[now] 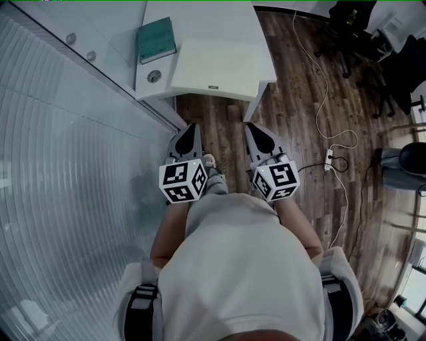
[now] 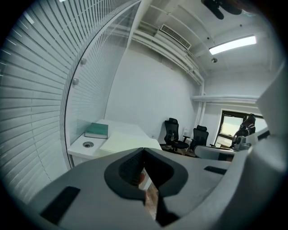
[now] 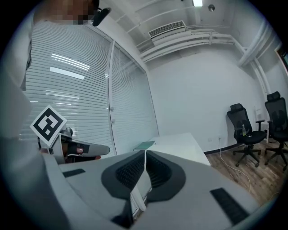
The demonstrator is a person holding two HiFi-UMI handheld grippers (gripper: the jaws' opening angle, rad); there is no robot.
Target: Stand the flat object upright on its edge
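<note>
Grey plastic jaws with dark ribbed pads are meeting tip to tip on the left gripper (image 2: 144,150). The right gripper (image 3: 145,155) is showing the same, so both are pressed together on nothing. The person is holding them close to the body, side by side and pointing forward over the brown wood-plank floor (image 1: 306,80).

The task's thing is probably the teal book (image 1: 156,40). It is lying flat on the far left part of the white desk (image 1: 219,16), just beside the striped glass wall (image 1: 66,166) and well apart from both grippers. A round cable grommet (image 1: 154,76) is sitting near it, and a pale flat rectangular panel (image 1: 216,70) is covering the desk's near part.

I am judging that the task is only beginning, with the approach not yet done. The next move is calling for stepping to the desk, opening one pair of jaws and taking the book's thin, smooth-looking cover by one edge.
</note>
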